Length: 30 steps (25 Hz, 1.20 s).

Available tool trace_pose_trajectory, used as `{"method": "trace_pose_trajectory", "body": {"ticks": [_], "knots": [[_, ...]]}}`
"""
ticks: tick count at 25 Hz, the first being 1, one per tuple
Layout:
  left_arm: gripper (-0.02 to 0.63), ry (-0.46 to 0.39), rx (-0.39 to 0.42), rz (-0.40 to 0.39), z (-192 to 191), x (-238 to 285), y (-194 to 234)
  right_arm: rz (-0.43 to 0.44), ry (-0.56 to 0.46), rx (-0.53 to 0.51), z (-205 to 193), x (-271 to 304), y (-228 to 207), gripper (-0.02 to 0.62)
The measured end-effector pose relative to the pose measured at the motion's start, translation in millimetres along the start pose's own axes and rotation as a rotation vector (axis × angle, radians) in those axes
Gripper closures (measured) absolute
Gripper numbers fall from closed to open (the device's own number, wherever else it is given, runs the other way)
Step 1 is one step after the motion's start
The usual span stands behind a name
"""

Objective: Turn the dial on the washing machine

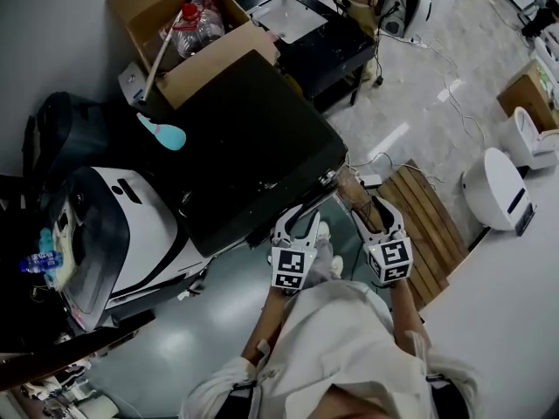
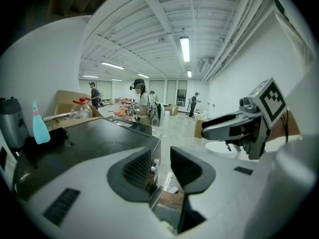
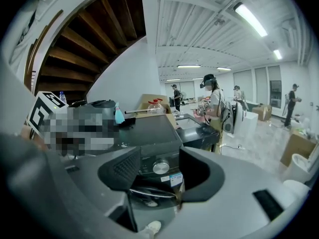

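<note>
The black washing machine [image 1: 253, 155] stands in the middle of the head view, its flat top towards me. Both grippers hover in front of its front edge. In the right gripper view the silver dial [image 3: 160, 167] sits on the front panel, framed between the jaws of my right gripper [image 3: 159, 158] but some way off, untouched. My right gripper [image 1: 367, 206] is open and holds nothing. My left gripper [image 1: 299, 221] is open too; in its own view the left gripper [image 2: 162, 158] points past the machine's front corner, where the dial [image 2: 155, 164] shows edge-on.
A cardboard box [image 1: 188, 29] with plastic bottles and a light blue brush [image 1: 162, 132] lie at the machine's back. A white and black appliance [image 1: 113, 234] stands to the left, a wooden pallet [image 1: 428, 225] and a white device [image 1: 498, 190] to the right. People stand far off.
</note>
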<state>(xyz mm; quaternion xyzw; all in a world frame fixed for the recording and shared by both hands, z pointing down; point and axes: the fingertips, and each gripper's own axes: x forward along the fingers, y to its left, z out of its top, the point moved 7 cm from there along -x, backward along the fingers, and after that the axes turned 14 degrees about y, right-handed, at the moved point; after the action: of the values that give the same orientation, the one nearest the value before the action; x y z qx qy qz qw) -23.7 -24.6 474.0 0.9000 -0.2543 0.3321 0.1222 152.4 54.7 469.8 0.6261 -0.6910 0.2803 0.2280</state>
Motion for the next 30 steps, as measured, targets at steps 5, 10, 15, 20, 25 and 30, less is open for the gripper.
{"method": "trace_pose_trajectory", "body": {"ticks": [5,10,15,20,25,30], "knots": [[0.476,0.048,-0.007,-0.038,-10.9,19.4,10.7,-0.007,0.043,-0.016,-2.0,28.6,-1.2,0.354],[0.476,0.088,-0.013,-0.074,-21.6,34.6,16.4,-0.006,0.099,-0.015,-12.6,57.2,-1.0,0.350],[0.477,0.117,-0.012,-0.108,-26.3,46.1,23.1,-0.011,0.139,0.000,-17.4,80.0,0.3,0.348],[0.476,0.137,-0.008,-0.144,-29.5,56.4,24.7,-0.016,0.173,-0.016,-20.9,99.4,1.3,0.341],[0.476,0.157,-0.003,-0.162,-33.6,62.6,22.6,-0.007,0.209,-0.039,-27.6,117.0,1.4,0.326],[0.477,0.173,-0.002,-0.160,-40.2,67.8,22.7,0.006,0.223,-0.062,-28.7,131.7,2.2,0.318]]}}
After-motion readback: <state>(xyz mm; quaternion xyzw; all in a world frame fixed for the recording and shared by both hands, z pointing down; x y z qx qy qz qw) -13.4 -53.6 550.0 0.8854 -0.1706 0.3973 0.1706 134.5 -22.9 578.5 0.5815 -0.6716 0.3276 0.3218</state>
